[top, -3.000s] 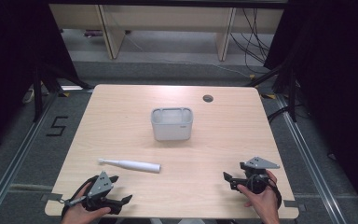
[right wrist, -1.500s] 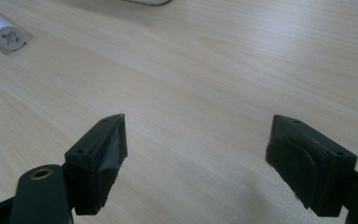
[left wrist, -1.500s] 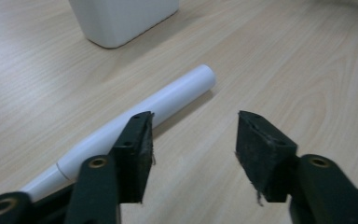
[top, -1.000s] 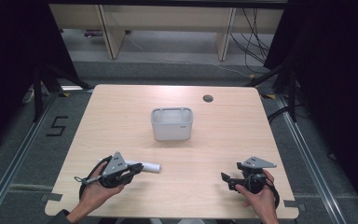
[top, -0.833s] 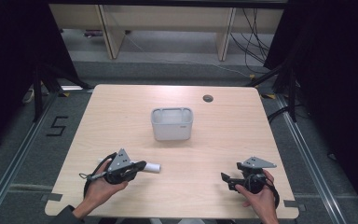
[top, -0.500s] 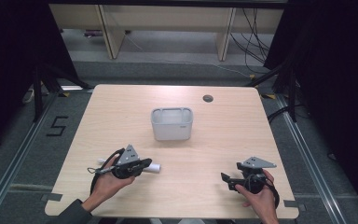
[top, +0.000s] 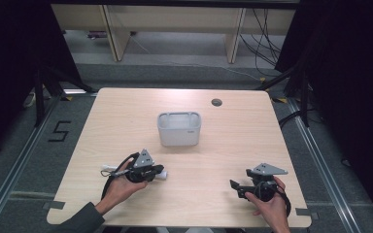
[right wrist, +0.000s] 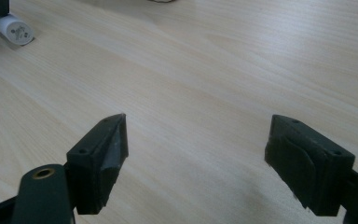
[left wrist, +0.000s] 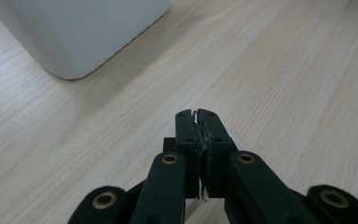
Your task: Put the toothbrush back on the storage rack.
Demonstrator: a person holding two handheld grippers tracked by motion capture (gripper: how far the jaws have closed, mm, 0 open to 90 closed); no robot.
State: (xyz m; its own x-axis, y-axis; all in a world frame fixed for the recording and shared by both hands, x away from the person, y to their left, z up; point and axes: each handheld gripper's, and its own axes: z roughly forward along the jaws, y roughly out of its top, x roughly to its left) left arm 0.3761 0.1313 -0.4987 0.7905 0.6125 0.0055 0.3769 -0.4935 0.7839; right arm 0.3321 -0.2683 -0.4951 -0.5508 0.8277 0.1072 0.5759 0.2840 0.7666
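My two grippers over a wooden table [top: 233, 145]
My left gripper [top: 151, 172], at 8 o'clock, is clamped on a white tube [top: 161, 174]; a grey bin [top: 179, 128] sits centre; my right gripper [top: 235, 188], at 5 o'clock, gapes wide

High view: fixed above the person's side, looking forward and down on the whole table [top: 233, 145], floor and shelving beyond. Left gripper view: very low and close to the wood, looking along its jaws toward the white bin [left wrist: 74, 32] — the same bin [top: 178, 128] sits mid-table from above. Right gripper view: equally low, facing across bare tabletop — the white tube [right wrist: 11, 28] end at its top-left corner matches the tube [top: 161, 174] in the high view.
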